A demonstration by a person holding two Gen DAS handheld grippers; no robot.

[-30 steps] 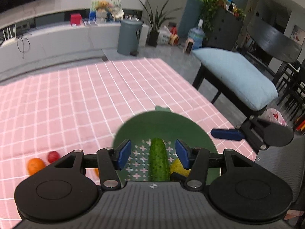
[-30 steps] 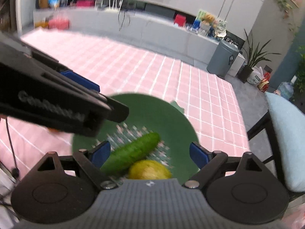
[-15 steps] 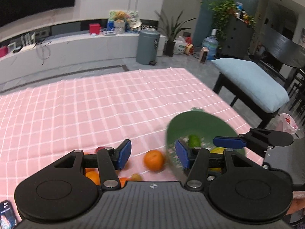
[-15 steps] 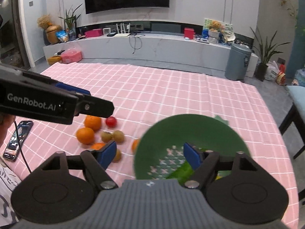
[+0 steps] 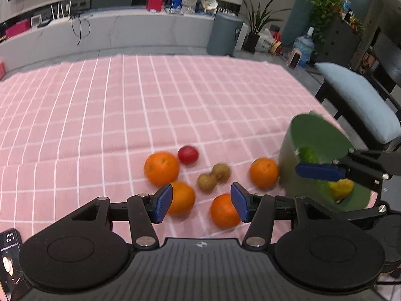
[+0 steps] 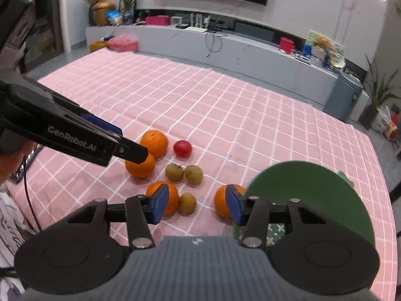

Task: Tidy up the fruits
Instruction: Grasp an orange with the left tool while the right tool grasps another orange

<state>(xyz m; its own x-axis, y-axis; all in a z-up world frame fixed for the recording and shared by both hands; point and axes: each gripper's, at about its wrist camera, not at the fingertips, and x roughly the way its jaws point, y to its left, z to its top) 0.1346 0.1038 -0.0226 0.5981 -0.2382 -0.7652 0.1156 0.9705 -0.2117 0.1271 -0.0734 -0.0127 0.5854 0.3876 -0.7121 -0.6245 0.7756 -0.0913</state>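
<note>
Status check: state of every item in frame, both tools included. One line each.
Bowl: on the cloth, holds cucumber and a yellow fruit.
Cucumber: in bowl.
Yellow fruit: in bowl.
Four oranges: loose on cloth.
Red fruit: loose on cloth.
Three brown fruits: loose on cloth.
Left tool: open, empty.
Right tool: open, empty, jaws have just been closing.
Phone: flat on cloth, screen lit.

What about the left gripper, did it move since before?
Yes. The left gripper swung left: the green bowl, centred before, now sits at the right edge.
</note>
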